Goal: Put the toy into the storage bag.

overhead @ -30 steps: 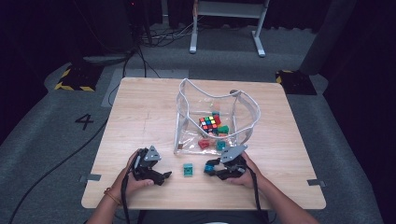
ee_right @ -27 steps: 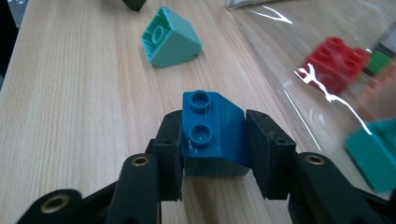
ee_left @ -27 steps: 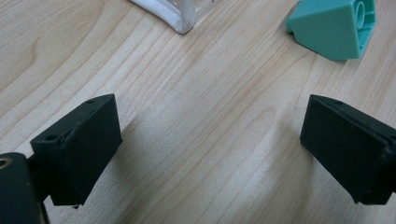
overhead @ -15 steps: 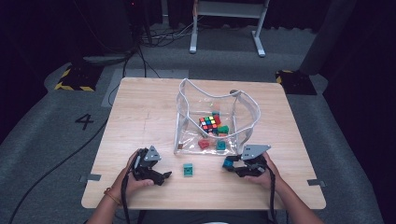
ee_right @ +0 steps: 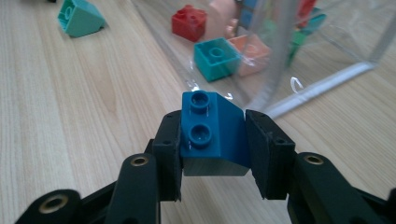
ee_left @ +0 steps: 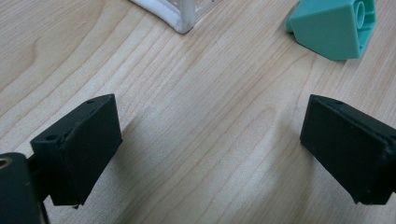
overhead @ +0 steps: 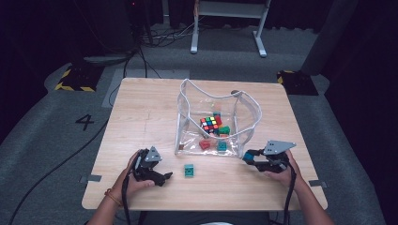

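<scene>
Rightward along the clear bag's [overhead: 248, 115] front, the right gripper [overhead: 248, 156] has carried its blue brick [ee_right: 210, 130], fingers clamped on it; the left gripper's [overhead: 164, 177] fingers stand released.

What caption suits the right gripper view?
Right gripper clamps a blue brick beside the clear bag of bricks.

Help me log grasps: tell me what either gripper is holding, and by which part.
The right gripper clamps a blue brick by its two opposite side faces, studs showing on top. The left gripper stands open over bare table, holding nothing.
</scene>
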